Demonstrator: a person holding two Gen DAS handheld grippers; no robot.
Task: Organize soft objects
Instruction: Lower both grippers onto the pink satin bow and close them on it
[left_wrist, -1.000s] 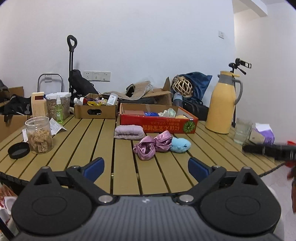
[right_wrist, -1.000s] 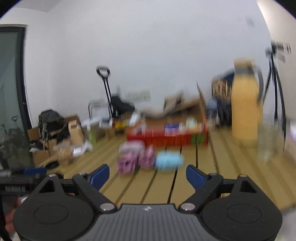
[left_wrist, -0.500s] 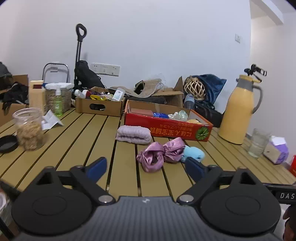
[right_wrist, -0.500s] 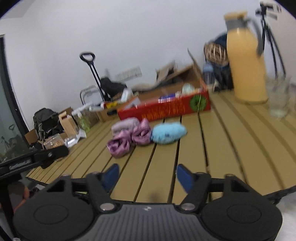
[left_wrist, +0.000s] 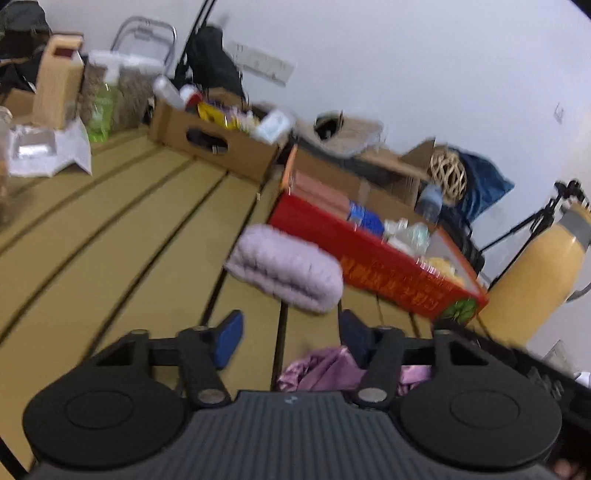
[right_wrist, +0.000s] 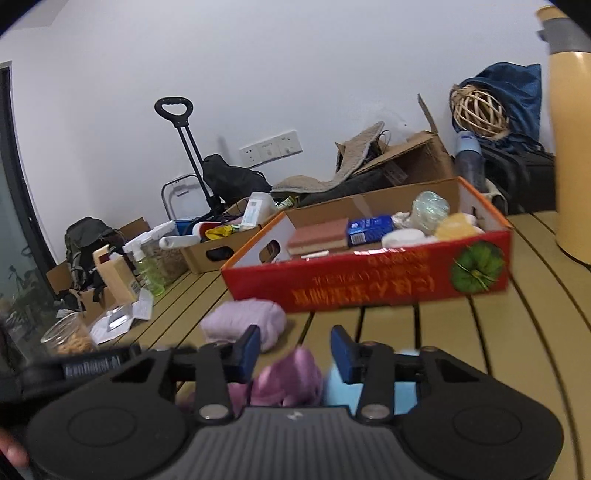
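The left tongs (left_wrist: 290, 332) hung over the slatted tabletop (left_wrist: 110, 240), tilted in their own view, which was smeared by motion. Their jaws had just been closing and stood partly apart with only bare slats between the blue pads (left_wrist: 229, 338). Straight beyond the tips lay a pale purple folded cloth (left_wrist: 286, 271), and past it a red box (left_wrist: 388, 258) of small things too blurred to name. A shiny purple scrunchie (left_wrist: 321, 371) showed below the tips, half hidden behind the right finger and the tongs' body; whether the pad touched it could not be told. A yellow flask (left_wrist: 539, 273) was cut off at the right edge.

The right tongs (right_wrist: 293, 349) had also just been closing and stood partly apart, pinching nothing. A purple scrunchie (right_wrist: 291, 380) sat low between the fingers, its lower part hidden by the tongs' body. A light blue soft thing (right_wrist: 338, 387) peeked out behind the right finger, mostly covered. The folded cloth (right_wrist: 243, 321) lay beyond the left finger, the red box (right_wrist: 369, 284) farther ahead. Part of the other tool crossed at lower left, its label unreadable.
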